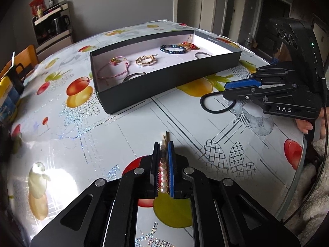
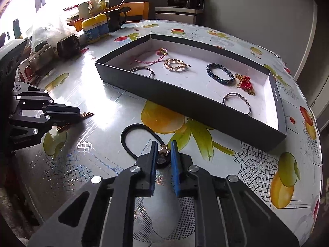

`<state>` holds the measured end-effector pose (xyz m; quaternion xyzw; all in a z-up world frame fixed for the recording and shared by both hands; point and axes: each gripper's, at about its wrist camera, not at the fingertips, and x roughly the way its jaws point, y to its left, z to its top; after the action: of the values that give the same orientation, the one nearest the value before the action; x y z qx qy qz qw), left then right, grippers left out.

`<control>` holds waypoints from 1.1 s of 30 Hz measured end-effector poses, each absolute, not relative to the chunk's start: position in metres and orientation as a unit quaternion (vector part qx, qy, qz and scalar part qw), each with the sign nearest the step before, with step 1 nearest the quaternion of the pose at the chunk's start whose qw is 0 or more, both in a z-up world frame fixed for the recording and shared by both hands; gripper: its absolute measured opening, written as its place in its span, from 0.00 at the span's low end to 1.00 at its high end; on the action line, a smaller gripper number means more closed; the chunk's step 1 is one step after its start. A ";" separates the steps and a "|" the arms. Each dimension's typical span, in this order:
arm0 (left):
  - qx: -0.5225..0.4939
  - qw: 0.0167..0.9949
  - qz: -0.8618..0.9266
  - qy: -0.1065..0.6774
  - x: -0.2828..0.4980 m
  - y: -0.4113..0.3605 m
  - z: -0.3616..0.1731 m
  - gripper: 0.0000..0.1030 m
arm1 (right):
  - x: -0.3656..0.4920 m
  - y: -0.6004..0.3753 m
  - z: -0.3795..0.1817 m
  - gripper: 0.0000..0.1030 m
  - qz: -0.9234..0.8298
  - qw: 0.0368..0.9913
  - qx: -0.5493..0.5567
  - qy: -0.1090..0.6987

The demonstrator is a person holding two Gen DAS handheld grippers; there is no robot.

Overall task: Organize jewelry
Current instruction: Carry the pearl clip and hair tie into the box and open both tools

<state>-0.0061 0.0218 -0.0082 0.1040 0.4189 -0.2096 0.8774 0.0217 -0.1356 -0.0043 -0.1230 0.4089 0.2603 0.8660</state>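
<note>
The left gripper (image 1: 163, 144) is clamped on a pearl hair clip (image 1: 163, 175) above the table (image 1: 82, 133). The right gripper (image 2: 163, 146) has its jaws apart around the gold charm of a black hair tie (image 2: 131, 142) lying on the table. Beyond stands the black tray (image 2: 185, 100), holding a blue bead bracelet (image 2: 221, 74) and other pieces.

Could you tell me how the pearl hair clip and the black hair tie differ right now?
The pearl hair clip is straight and rigid, clamped between the left gripper fingers; the black hair tie is a soft loop lying on the table, its gold charm between the right gripper fingers, which stand apart. Both are outside the box.
</note>
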 end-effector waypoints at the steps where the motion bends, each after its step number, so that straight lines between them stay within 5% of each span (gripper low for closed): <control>1: 0.104 0.878 -0.209 0.419 -0.006 0.022 -0.008 0.07 | 0.021 -0.137 -0.002 0.13 0.260 0.868 -0.121 0.406; 18: 0.130 0.894 -0.218 0.368 -0.004 0.010 0.043 0.07 | 0.011 -0.170 0.069 0.12 0.231 0.914 -0.111 0.314; 33: 0.128 0.908 -0.215 0.337 0.088 -0.019 0.084 0.07 | 0.078 -0.179 0.090 0.13 0.213 0.929 -0.054 0.296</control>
<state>0.0876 -0.0188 0.0842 0.1283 0.3371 -0.2153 0.9075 0.0782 -0.1786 0.0898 -0.0544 0.2962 0.2131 0.9295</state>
